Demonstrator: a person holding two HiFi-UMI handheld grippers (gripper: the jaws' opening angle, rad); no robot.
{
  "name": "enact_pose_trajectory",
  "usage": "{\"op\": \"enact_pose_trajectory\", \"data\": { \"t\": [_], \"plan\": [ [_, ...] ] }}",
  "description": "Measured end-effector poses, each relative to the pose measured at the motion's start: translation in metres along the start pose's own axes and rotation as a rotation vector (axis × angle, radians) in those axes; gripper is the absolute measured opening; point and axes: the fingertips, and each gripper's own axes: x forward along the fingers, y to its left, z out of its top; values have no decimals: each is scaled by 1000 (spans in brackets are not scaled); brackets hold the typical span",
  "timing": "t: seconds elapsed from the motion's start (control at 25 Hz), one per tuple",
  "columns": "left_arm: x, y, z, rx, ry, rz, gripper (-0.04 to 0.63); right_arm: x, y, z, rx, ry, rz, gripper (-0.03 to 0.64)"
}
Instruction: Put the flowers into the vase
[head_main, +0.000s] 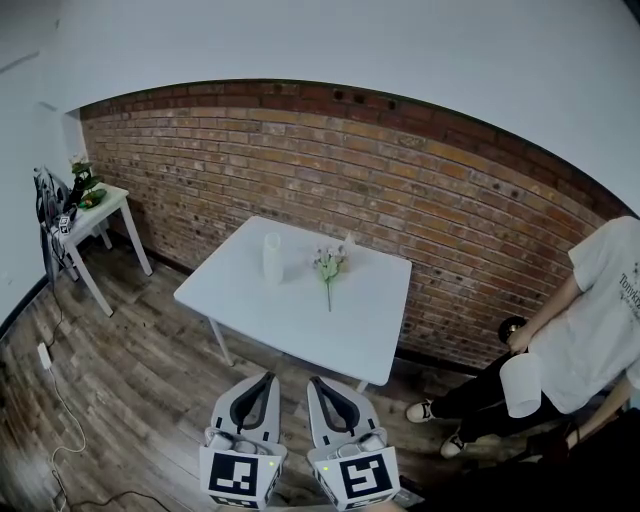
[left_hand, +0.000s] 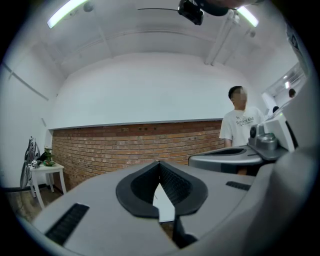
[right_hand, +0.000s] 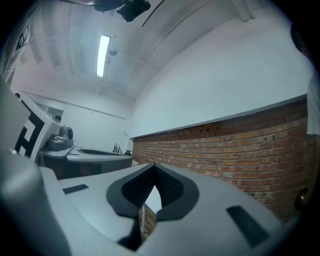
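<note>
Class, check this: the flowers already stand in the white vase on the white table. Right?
No. The head view shows the flowers lying on the white table beside the white vase, not in it.

White worktop (head_main: 290, 310) on wood floor (head_main: 130, 380). White vase (head_main: 272, 257) upright near far edge; flowers (head_main: 329, 265) lying beside it, not touching.

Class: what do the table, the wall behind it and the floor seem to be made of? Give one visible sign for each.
Table: smooth matte white top, perhaps laminate or painted board; the surface is even and unmarked.
Wall: red-brown brick, unpainted; mortar joints show between courses.
Floor: wood or wood-look planks; grain streaks and plank seams show.
</note>
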Motion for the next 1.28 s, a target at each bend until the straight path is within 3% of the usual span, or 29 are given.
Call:
{"op": "enact_pose_trajectory", "data": {
  "t": [0.76, 1.28],
  "plan": [
    [6, -3, 0, 10, 5, 19, 3, 0, -8, -3, 0, 1, 15, 5],
    [52, 16, 0, 14, 1, -1, 3, 35, -39, -8, -20, 15, -5, 5]
  ]
}}
